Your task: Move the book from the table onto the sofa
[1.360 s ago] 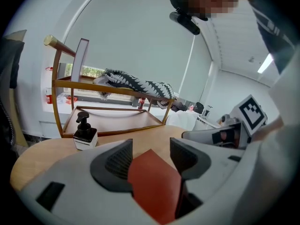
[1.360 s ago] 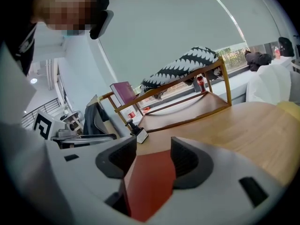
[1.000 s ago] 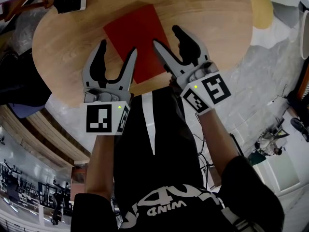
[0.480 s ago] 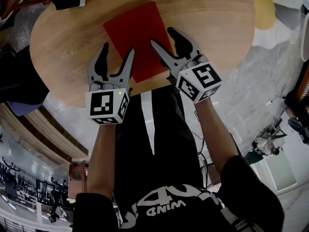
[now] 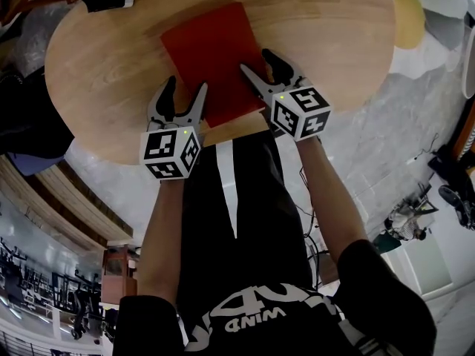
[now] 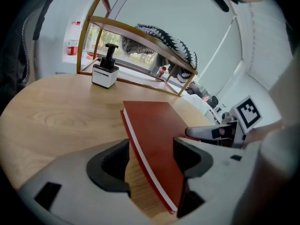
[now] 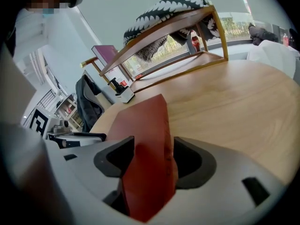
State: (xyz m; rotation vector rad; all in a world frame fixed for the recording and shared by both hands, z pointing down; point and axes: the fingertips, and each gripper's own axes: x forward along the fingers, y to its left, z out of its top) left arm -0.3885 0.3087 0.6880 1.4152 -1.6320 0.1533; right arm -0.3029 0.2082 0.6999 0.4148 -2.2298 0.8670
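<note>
Head view shows the red book [image 5: 211, 50] lying flat on the round wooden table [image 5: 334, 58], on the side near the person, with its near edge close to the table rim. In the left gripper view the white page edge of the book [image 6: 157, 139] runs between the two jaws, and bare wood shows under it on the left. The left gripper [image 5: 185, 87] is released: its jaws stand apart around the near left corner of the book and do not press it. The right gripper [image 5: 260, 64] is at the near right corner. In the right gripper view the book [image 7: 150, 149] fills most of the gap between the jaws, but these are spread and not clenched on it. The right gripper [image 6: 206, 132] also shows in the left gripper view, just beside the book. At the far side of the table stands a small black and white device [image 6: 105, 71], well apart from the book, and behind it a wooden frame [image 6: 140, 36] carries a striped cloth [image 7: 164, 8].
</note>
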